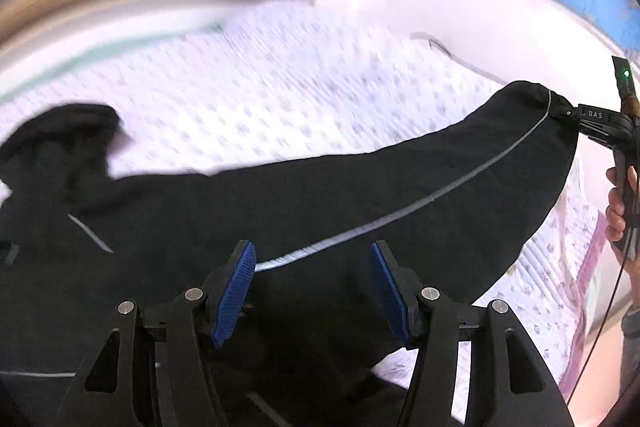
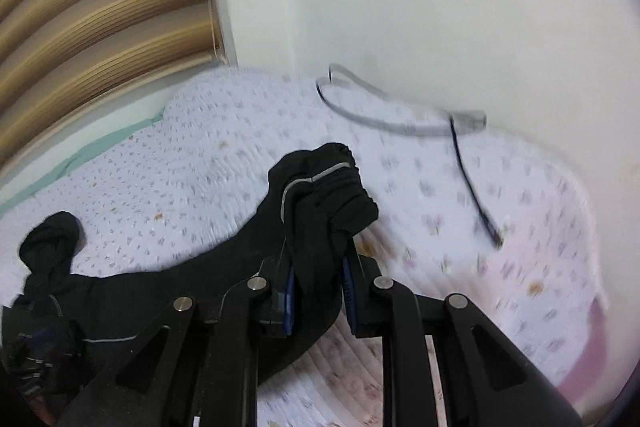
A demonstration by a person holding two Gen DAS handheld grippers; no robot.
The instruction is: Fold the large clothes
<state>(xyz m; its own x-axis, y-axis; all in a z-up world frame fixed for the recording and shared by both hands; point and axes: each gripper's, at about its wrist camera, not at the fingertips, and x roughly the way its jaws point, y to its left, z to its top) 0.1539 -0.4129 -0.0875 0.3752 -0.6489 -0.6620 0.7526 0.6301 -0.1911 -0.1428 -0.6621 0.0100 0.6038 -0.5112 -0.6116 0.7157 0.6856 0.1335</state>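
The black trousers [image 1: 304,195] with a thin grey side stripe lie stretched across the quilted bed [image 1: 280,75]. The right tongs [image 2: 318,287] are clamped on the bunched cuff end, lifting it. The left tongs [image 1: 314,291] hang spread apart just above the cloth, gripping nothing. A cable [image 2: 472,183] lies on the bed near the wall.

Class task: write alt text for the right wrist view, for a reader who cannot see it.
The right claw is shut on a bunched end of a black garment, lifting it above a floral quilt. A dark cable lies on the quilt beyond.
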